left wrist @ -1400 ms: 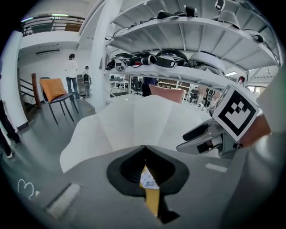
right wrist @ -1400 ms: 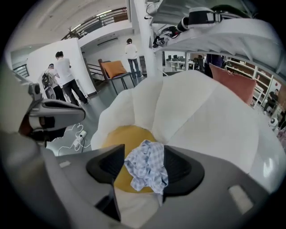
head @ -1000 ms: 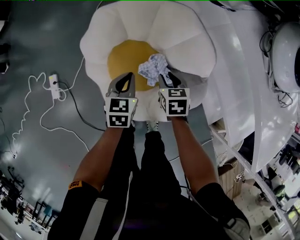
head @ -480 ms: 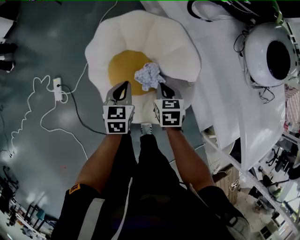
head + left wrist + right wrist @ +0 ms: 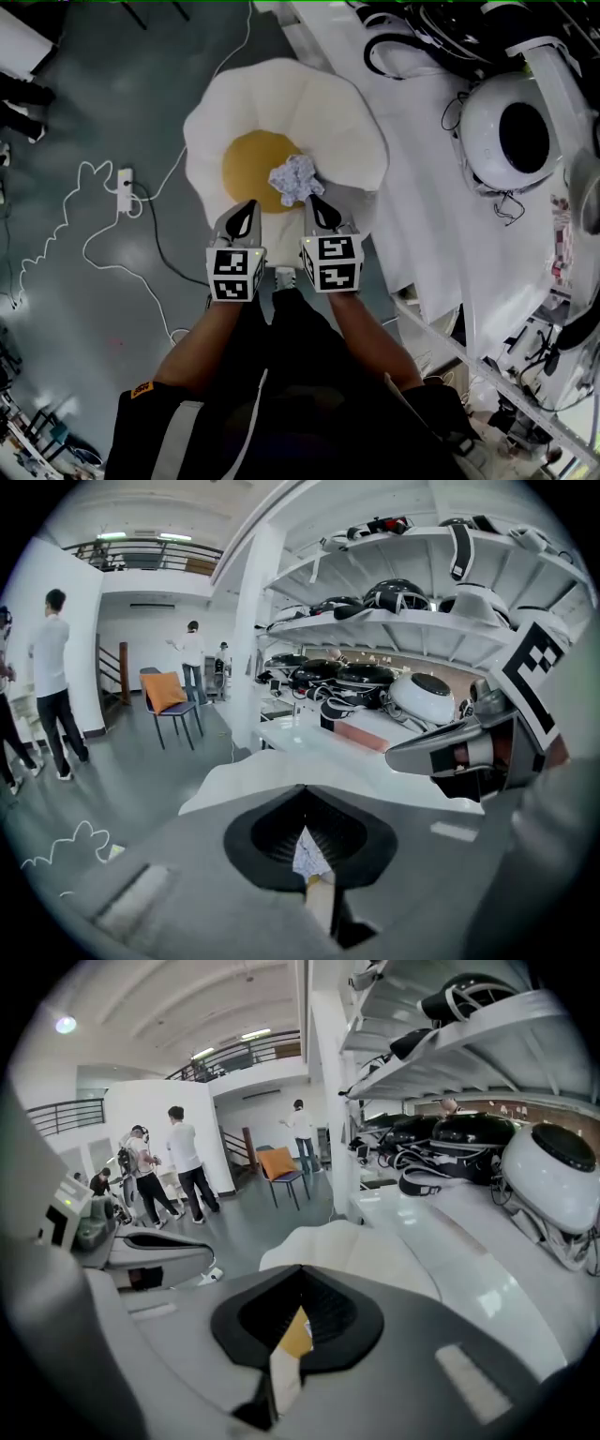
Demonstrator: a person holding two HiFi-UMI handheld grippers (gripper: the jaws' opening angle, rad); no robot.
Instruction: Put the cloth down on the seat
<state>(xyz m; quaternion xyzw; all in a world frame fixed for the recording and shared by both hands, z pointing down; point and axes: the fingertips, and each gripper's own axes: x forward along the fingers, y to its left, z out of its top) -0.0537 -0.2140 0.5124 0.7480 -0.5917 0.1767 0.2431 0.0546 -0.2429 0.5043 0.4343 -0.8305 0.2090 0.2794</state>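
Pale cloth (image 5: pixel 292 179) now lies on yellow seat (image 5: pixel 246 161); right tongs (image 5: pixel 313 201) closed, withdrawn.

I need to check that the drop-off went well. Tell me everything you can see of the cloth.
The cloth is a pale, faintly blue-patterned fabric, crumpled into a loose ball. It lies on the seat, at the right edge of its yellow centre. Only the seat touches it; the left gripper and right gripper stand clear of it.

Cloth (image 5: pixel 292 178): on seat (image 5: pixel 281 94), centre. Left gripper (image 5: pixel 247 205), right gripper (image 5: pixel 312 201): side by side, just before cloth. Table (image 5: pixel 427 211): right of seat.
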